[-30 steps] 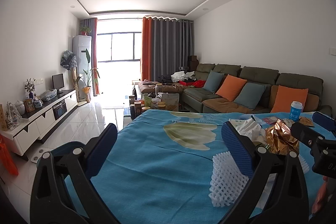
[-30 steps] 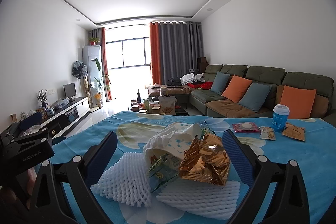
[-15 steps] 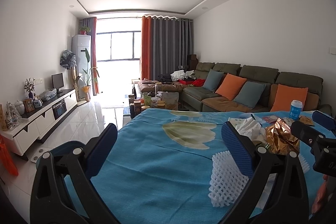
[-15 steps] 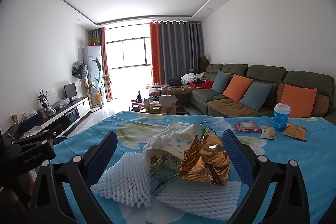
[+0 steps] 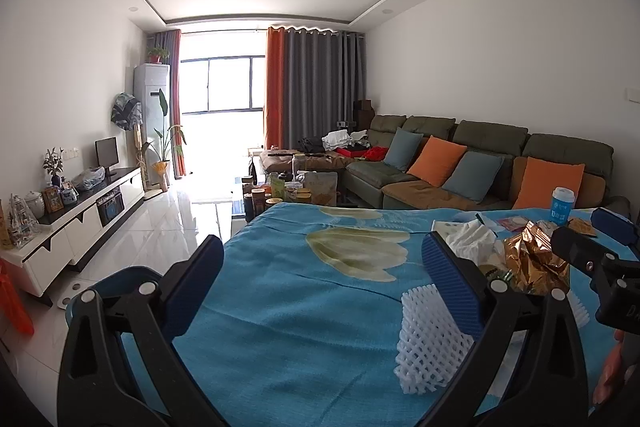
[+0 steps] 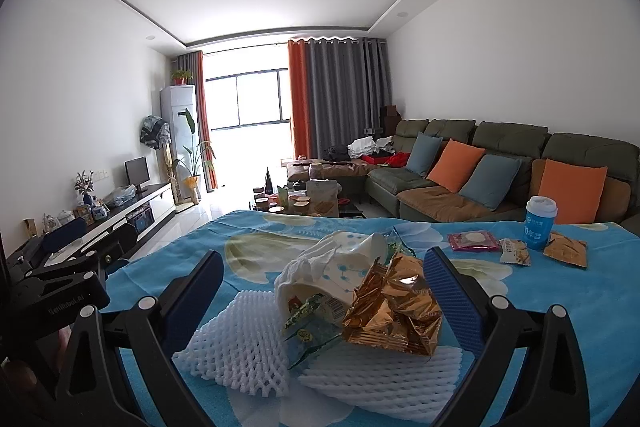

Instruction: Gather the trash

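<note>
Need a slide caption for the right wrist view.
Open right gripper faces a gold wrapper and white foam netting on the blue tablecloth.

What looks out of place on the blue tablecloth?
A litter heap: a crumpled gold foil bag, a white paper cup tipped on its side with tissue stuffed in, and white foam nets underneath. Snack packets lie scattered beside the upright blue cup.

Table under a blue floral cloth [image 6: 560,307]

Foam nets [image 6: 240,351] lie between the right tongs; a blue cup [image 6: 540,223] and snack packets [image 6: 566,249] lie far right.
</note>
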`<control>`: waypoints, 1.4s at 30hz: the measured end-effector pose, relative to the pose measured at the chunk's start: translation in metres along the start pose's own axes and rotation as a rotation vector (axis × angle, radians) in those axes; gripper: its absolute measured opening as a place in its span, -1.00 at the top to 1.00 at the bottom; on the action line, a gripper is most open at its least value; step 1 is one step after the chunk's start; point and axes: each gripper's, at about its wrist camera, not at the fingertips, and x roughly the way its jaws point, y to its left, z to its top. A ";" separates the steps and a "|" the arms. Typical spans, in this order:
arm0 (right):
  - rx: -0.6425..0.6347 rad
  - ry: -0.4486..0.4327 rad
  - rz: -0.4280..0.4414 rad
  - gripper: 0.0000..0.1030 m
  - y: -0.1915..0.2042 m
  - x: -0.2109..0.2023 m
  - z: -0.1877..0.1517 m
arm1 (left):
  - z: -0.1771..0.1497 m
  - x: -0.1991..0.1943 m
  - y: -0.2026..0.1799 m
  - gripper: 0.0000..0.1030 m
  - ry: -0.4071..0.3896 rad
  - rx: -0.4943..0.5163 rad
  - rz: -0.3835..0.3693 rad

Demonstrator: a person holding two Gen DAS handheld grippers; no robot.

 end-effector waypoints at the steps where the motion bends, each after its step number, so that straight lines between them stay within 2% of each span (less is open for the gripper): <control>1: 0.003 0.003 0.002 -0.88 -0.002 0.000 0.001 | 0.000 0.001 0.000 -0.89 0.004 0.001 -0.003; 5: 0.007 0.030 -0.005 -0.88 -0.009 0.005 0.001 | -0.002 0.007 0.001 -0.89 0.040 0.000 -0.022; 8: 0.033 0.071 -0.016 -0.88 -0.021 0.011 0.000 | -0.006 0.017 0.002 -0.89 0.101 0.000 -0.063; 13: 0.080 0.173 -0.062 -0.88 -0.046 0.029 -0.005 | -0.019 0.032 -0.003 -0.89 0.211 0.028 -0.150; 16: 0.109 0.225 -0.066 -0.86 -0.060 0.038 -0.009 | -0.028 0.042 -0.009 -0.89 0.289 0.031 -0.236; 18: 0.124 0.255 -0.061 -0.77 -0.066 0.044 -0.010 | -0.034 0.051 -0.014 -0.89 0.349 0.031 -0.287; 22: 0.132 0.295 -0.037 -0.43 -0.070 0.054 -0.011 | -0.044 0.065 -0.020 -0.85 0.450 0.015 -0.371; 25: 0.144 0.306 -0.028 -0.26 -0.074 0.058 -0.012 | -0.051 0.071 -0.026 -0.60 0.503 0.017 -0.425; 27: 0.152 0.318 -0.019 -0.11 -0.076 0.059 -0.013 | -0.055 0.076 -0.029 -0.31 0.541 0.017 -0.461; 29: 0.154 0.325 -0.019 -0.03 -0.079 0.061 -0.014 | -0.059 0.080 -0.033 -0.13 0.567 0.021 -0.486; 31: 0.155 0.323 -0.018 0.09 -0.080 0.060 -0.014 | -0.060 0.079 -0.036 -0.06 0.564 0.027 -0.492; 36: 0.151 0.297 -0.023 0.21 -0.082 0.054 -0.011 | -0.059 0.080 -0.030 0.57 0.571 0.000 -0.518; 39: 0.139 0.276 -0.020 0.23 -0.080 0.047 -0.005 | -0.057 0.079 -0.026 0.74 0.576 -0.023 -0.538; 42: 0.125 0.247 -0.003 0.24 -0.075 0.038 0.004 | -0.056 0.076 -0.021 0.78 0.562 -0.022 -0.532</control>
